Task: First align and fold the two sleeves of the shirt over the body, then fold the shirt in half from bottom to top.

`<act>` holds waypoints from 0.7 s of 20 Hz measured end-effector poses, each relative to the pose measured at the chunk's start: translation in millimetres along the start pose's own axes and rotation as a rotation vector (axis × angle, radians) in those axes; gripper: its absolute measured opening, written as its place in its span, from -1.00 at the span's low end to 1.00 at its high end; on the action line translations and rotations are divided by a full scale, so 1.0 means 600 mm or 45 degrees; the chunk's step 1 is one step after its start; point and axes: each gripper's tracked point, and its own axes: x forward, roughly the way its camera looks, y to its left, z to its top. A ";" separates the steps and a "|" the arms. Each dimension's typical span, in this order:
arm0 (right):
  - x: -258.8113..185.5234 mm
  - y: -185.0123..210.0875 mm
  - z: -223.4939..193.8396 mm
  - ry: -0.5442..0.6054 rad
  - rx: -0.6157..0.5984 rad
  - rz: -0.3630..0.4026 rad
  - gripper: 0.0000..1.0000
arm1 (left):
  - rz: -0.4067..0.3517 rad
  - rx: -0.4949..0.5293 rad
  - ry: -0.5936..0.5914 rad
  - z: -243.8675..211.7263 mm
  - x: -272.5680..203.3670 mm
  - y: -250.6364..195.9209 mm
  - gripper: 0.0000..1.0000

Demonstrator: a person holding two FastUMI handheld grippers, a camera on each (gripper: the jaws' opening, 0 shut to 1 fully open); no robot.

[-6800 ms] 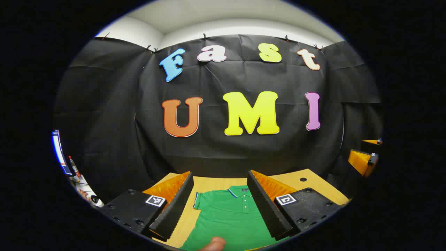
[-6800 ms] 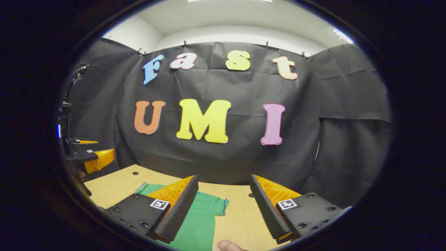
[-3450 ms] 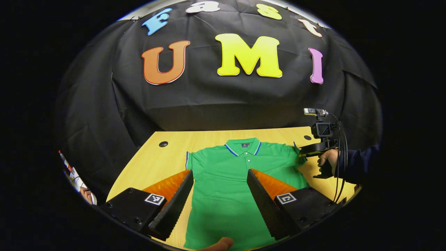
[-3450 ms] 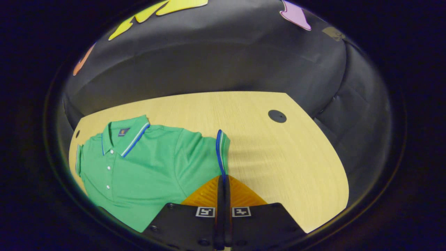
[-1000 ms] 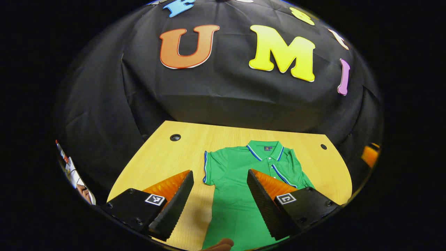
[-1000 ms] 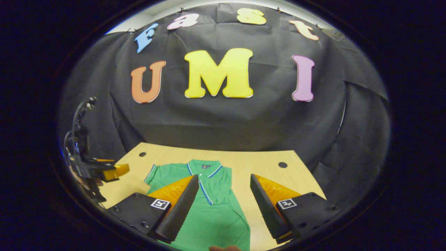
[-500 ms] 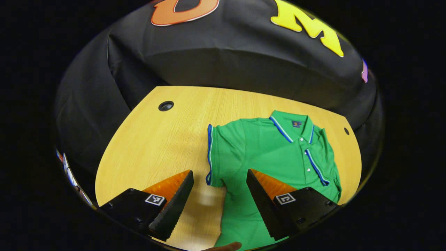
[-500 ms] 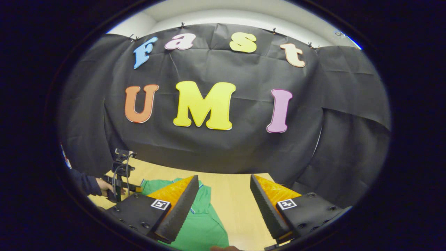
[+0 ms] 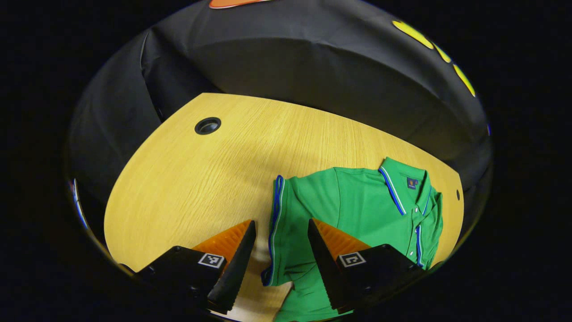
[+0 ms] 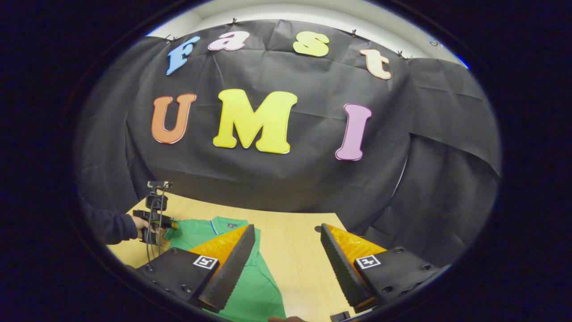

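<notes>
The green shirt (image 9: pixel 357 210) lies flat near the table's (image 9: pixel 187 179) right edge, collar toward the far edge. The left gripper (image 9: pixel 280 255) straddles the blue-trimmed sleeve (image 9: pixel 279 232), jaws wide, gripping nothing; closing askew could bunch it. The right gripper (image 10: pixel 286 264) hangs open, empty. The collar label is probably a logo, unreadable.

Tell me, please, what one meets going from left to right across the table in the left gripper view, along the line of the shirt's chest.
Bare wooden table → blue-trimmed cuff of the spread sleeve → green shirt body → collar and white-buttoned placket → folded-over sleeve's blue trim.
</notes>
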 end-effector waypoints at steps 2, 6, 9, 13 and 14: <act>0.003 0.000 -0.006 0.012 -0.005 -0.002 0.89 | 0.032 0.026 0.024 -0.007 0.004 0.014 0.53; 0.005 0.002 -0.018 0.041 0.009 0.003 0.91 | -0.010 0.030 0.026 -0.003 0.003 0.006 0.05; 0.004 0.006 -0.022 0.047 0.011 0.009 0.91 | 0.001 0.082 0.047 -0.007 0.006 0.011 -0.07; -0.005 0.006 -0.022 0.036 0.003 0.001 0.91 | -0.002 0.131 0.068 -0.010 0.006 0.015 -0.55; -0.008 0.006 -0.019 0.030 0.006 0.004 0.90 | -0.008 0.126 0.070 -0.010 0.004 0.013 -0.74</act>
